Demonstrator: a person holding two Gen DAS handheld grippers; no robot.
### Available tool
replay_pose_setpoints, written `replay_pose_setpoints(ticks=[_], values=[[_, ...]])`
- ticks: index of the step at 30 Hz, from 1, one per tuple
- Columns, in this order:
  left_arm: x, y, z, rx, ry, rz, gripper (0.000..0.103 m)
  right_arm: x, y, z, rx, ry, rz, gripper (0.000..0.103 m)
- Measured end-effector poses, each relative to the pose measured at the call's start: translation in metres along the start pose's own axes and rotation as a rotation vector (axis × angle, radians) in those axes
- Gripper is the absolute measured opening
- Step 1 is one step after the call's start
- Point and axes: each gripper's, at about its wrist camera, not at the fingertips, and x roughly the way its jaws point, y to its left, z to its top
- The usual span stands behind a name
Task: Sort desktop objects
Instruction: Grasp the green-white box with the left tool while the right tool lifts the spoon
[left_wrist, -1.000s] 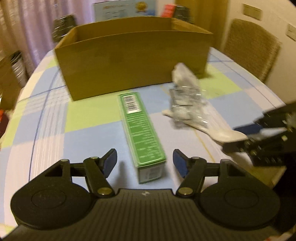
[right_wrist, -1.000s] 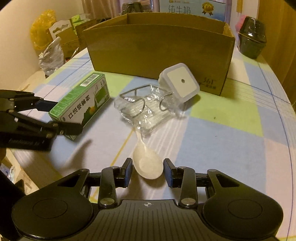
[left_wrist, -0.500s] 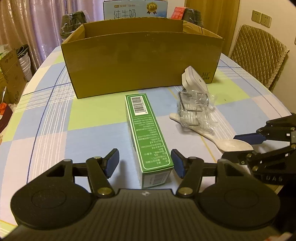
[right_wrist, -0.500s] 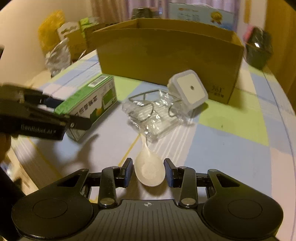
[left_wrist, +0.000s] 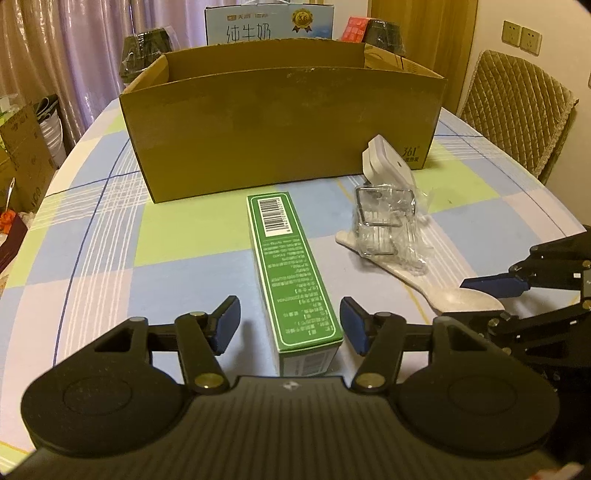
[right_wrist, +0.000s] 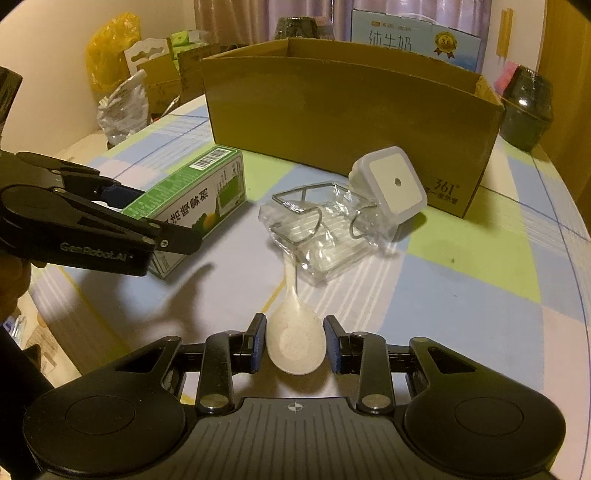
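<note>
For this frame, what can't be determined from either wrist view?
- Inside of the cardboard box: both views, hidden by its near wall.
- Spoon handle end: both views, under the clear plastic packet.
- Whether the right gripper pads touch the spoon: right wrist view, gaps too slim to judge.
- Green carton's small print: too small in both views.

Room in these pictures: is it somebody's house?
Probably a home dining room: a round table with a checked cloth, a padded chair, curtains, and a milk carton box behind the cardboard box.
</note>
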Motion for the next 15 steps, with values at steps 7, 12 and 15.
replay_pose_setpoints(ticks=[7, 12, 15], values=[[0.005, -0.002, 0.001, -0.011, 0.012, 0.024, 0.027, 0.003, 0.004, 0.002, 0.0, -0.014, 0.011, 0.03], [-0.004, 0.001, -0.001, -0.015, 0.007, 0.074, 0.025, 0.006, 0.011, 0.003, -0.022, -0.024, 0.036, 0.03], [-0.008, 0.005, -0.002, -0.029, -0.001, 0.09, 0.025, 0.008, 0.016, 0.006, -0.034, -0.041, 0.044, 0.03]])
